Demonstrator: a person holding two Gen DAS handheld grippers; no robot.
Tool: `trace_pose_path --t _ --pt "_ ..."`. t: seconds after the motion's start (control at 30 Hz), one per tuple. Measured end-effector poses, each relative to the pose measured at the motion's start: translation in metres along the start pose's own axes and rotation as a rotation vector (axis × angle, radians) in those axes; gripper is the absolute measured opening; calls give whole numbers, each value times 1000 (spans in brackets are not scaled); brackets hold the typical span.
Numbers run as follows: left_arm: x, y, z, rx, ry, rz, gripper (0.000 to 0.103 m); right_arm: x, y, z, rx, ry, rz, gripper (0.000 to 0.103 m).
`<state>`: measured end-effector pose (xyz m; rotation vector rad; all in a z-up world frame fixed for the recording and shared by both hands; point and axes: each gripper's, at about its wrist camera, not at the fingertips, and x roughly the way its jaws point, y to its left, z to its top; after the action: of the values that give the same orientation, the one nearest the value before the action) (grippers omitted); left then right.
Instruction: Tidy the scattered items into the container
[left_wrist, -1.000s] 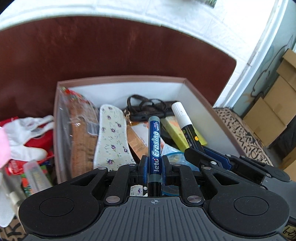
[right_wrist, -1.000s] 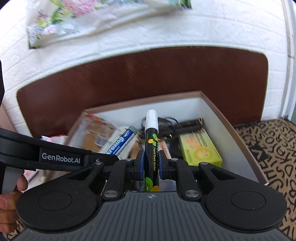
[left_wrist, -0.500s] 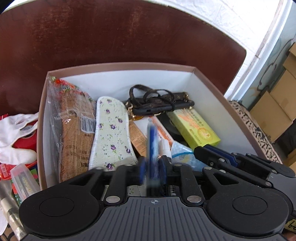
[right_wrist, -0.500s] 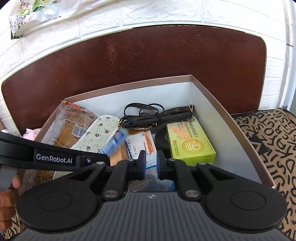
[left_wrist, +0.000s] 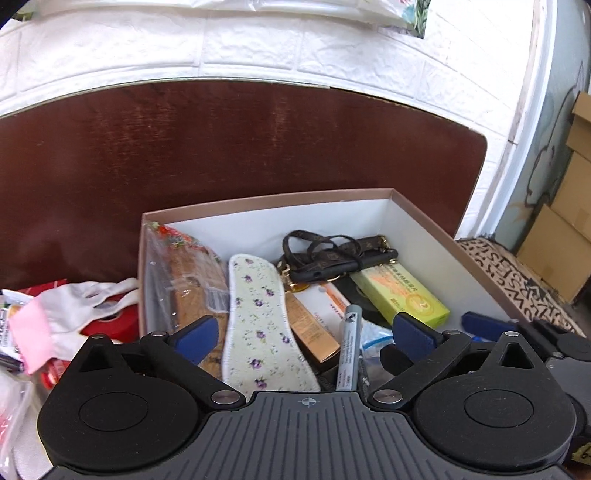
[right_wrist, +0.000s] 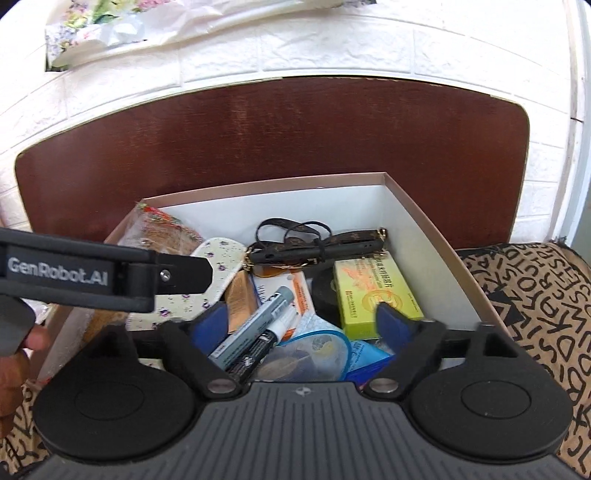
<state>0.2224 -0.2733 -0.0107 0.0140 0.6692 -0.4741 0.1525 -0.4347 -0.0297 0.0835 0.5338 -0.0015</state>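
Jaws nearest the lens stand wide apart on both tools: the left gripper (left_wrist: 303, 334) and right gripper (right_wrist: 303, 325) hold nothing and hang over the near end of the box (right_wrist: 417, 218). Just beyond them, two markers (right_wrist: 255, 332) lie loose in the box, side by side atop a blue pouch (right_wrist: 314, 350). Farther in sit an insole (left_wrist: 258, 314), a bread bag (left_wrist: 184, 280), a green carton (right_wrist: 373, 291) and a strap (left_wrist: 332, 254) against the far wall. Outside the box, to its left, white cloth (left_wrist: 88, 302) and red packets remain on the table (left_wrist: 258, 147). The cloth looks light and limp; I would pinch a bunched fold, not an edge.
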Motion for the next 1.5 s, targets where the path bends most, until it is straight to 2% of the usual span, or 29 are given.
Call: trace_pose_path --t 0.13,0.33,0.7,1.0,1.23,1.5 --pt "-8 1 -6 -6 -1 11 103 -8 0 -1 18 5 17 103" --pt "-26 -3 -15 19 -20 51 103 -23 7 -5 -16 14 5 103" --pt "-75 -16 -32 74 -74 94 103 -71 17 -9 -45 -22 -12 103" --pt "-122 -26 -51 68 -106 120 103 -117 28 -19 -77 -51 -32 103" --pt "-151 -33 -68 90 -97 105 103 -145 35 -35 -82 -52 -47 103" --pt "-164 -41 -85 96 -91 85 103 -162 34 -50 -66 -41 -68 103"
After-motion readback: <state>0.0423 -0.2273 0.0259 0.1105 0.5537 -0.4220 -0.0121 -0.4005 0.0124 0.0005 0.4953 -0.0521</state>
